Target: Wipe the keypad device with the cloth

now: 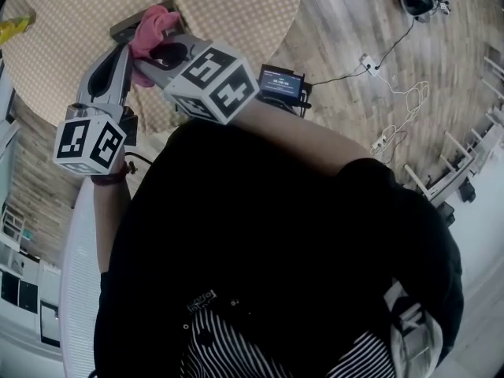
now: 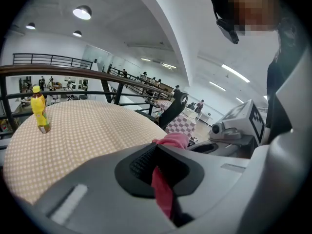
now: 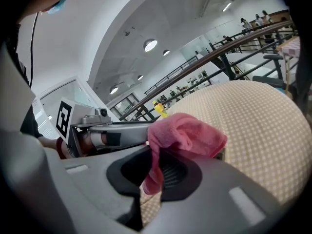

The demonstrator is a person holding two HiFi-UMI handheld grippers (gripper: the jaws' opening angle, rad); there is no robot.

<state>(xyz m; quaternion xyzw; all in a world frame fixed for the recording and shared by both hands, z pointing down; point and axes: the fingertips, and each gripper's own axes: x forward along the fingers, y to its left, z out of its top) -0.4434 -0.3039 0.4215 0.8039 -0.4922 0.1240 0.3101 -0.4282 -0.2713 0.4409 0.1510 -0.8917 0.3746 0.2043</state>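
Note:
A pink cloth (image 1: 153,24) is bunched over a round table with a dotted beige cover (image 1: 71,22). Under the cloth a grey-edged flat device (image 1: 127,28) shows only a corner, and I cannot see its keys. Both grippers meet at the cloth. My left gripper (image 1: 124,52) comes in from the lower left. In the left gripper view the left gripper (image 2: 162,177) is shut with a strip of the cloth (image 2: 163,191) between its jaws. My right gripper (image 3: 155,173) is shut on the cloth (image 3: 187,135), whose bunch stands above its jaws. A dark corner of the device (image 3: 222,155) peeks out behind it.
A yellow bottle (image 1: 16,28) stands near the table's far left edge. A small black unit with a lit screen (image 1: 282,83) sits just off the table's right side. White cables and a power strip (image 1: 394,101) lie on the wooden floor. The person's dark torso fills the lower head view.

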